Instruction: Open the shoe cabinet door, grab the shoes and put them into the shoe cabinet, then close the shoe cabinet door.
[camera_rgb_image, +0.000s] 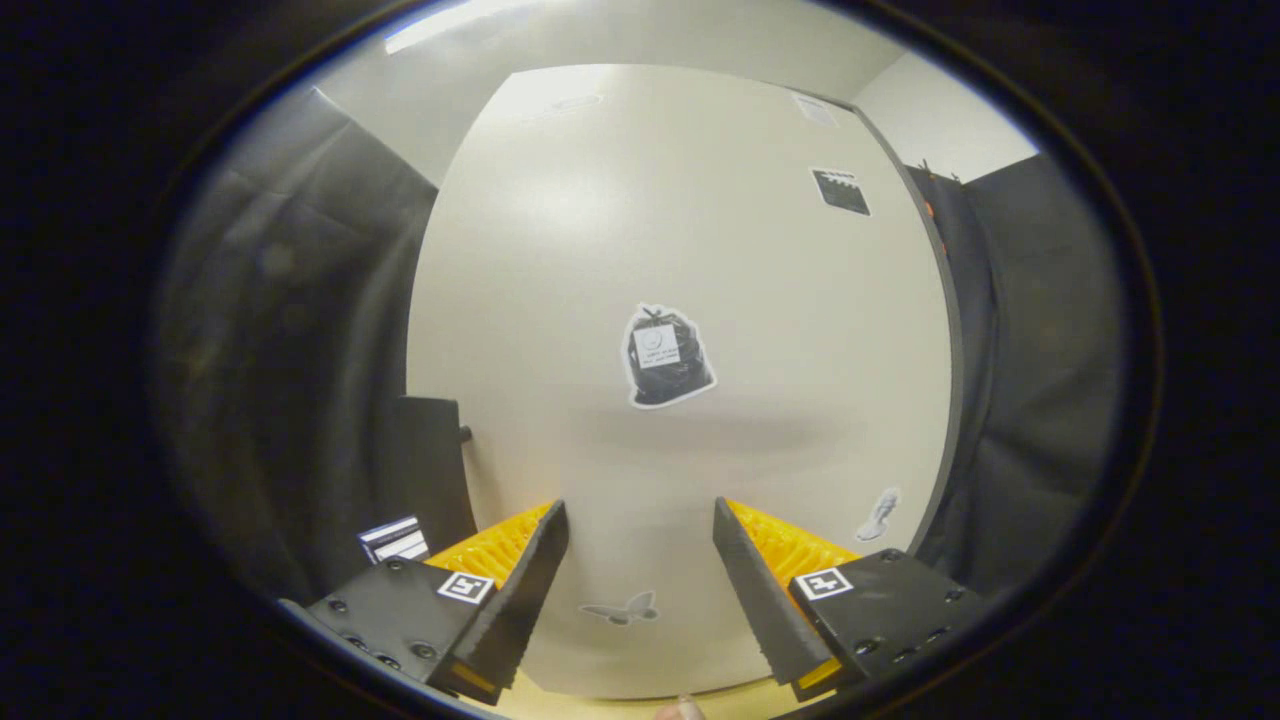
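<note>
The white shoe cabinet door (620, 220) stands close in front of me and faces the gripper flat on. It carries stickers: a black bag (665, 357) in the middle, a butterfly (622, 608) low between the fingers, a footprint (879, 513) at the lower right and a black board (841, 191) at the upper right. My gripper (640, 510) is open, its fingers pointing at the lower part of the door with nothing between them. I cannot tell whether the fingertips touch the door. A dark edge (948, 330) runs down the door's right side.
Black cloth hangs on both sides of the cabinet. A black box-like part (430, 470) with a small knob sits against the door's lower left edge. A strip of pale floor (600, 705) and a fingertip (685, 710) lie below the fingers.
</note>
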